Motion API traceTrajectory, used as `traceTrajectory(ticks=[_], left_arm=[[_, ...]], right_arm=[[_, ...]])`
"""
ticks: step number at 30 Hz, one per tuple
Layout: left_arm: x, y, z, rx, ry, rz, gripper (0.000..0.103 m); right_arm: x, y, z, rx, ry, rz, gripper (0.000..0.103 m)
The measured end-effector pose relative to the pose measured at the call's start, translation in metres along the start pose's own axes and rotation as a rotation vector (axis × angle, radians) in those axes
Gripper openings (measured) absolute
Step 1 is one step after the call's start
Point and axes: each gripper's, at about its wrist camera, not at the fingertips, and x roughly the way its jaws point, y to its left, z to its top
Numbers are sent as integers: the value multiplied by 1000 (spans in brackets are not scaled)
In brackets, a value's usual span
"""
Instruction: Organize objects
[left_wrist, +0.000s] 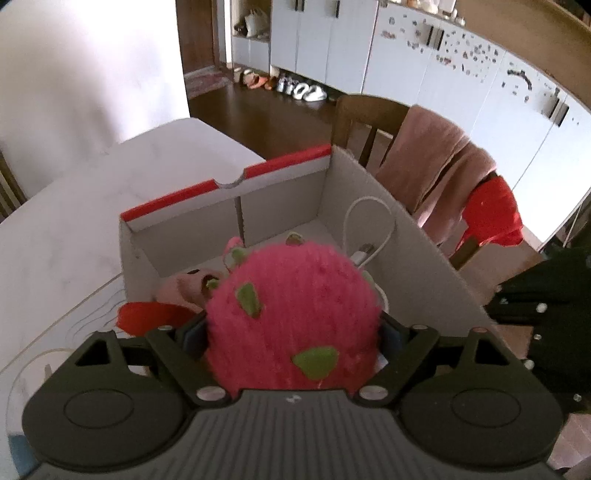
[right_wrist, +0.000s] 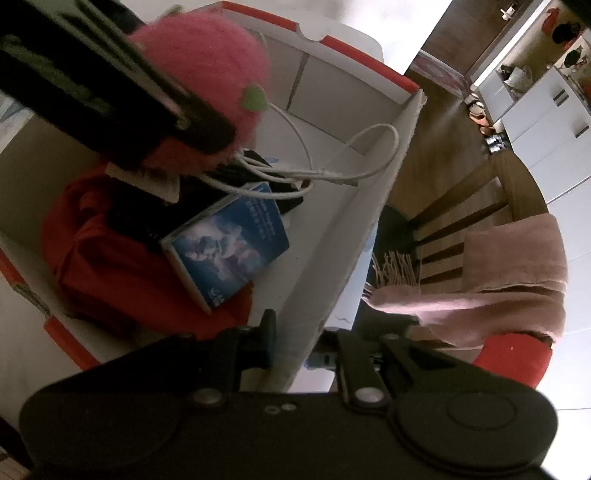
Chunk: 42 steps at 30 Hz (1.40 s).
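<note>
Nearest us, the left gripper with jaws spread wide around the pink plush fruit (green felt spikes), above the cardboard box. Our right gripper pinches the box wall. Inside: white cable, blue booklet, red cloth.

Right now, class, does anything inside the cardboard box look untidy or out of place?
Yes. The white cable loops loosely over the other contents, one loop rising toward the box wall rather than lying coiled. The blue book lies tilted, propped on the red cloth. The pink plush fruit sits between the left claw's fingers.
</note>
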Motion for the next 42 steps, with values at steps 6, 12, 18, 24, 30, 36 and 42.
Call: traceTrajectory(ticks=[6, 12, 18, 24, 30, 36, 42], left_arm=[[-32, 5, -8, -58, -80, -17, 100], [-60, 14, -18, -156, -140, -38, 101], [-91, 16, -32, -233, -208, -27, 102], [-108, 11, -46, -289, -248, 43, 103], [-117, 2, -50, -272, -251, 74, 103], [-122, 3, -55, -246, -254, 43, 103], [-130, 7, -61, -207, -253, 34, 103]], right_arm=[[0, -1, 0, -11, -1, 8, 12], [0, -2, 0, -26, 1, 5, 12], [-2, 1, 0, -49, 0, 14, 12], [-8, 0, -1, -68, -12, 19, 13], [-25, -6, -5, -55, -43, 23, 15], [-44, -6, -8, -11, -62, -1, 15], [-62, 0, -12, 50, -81, -26, 14]])
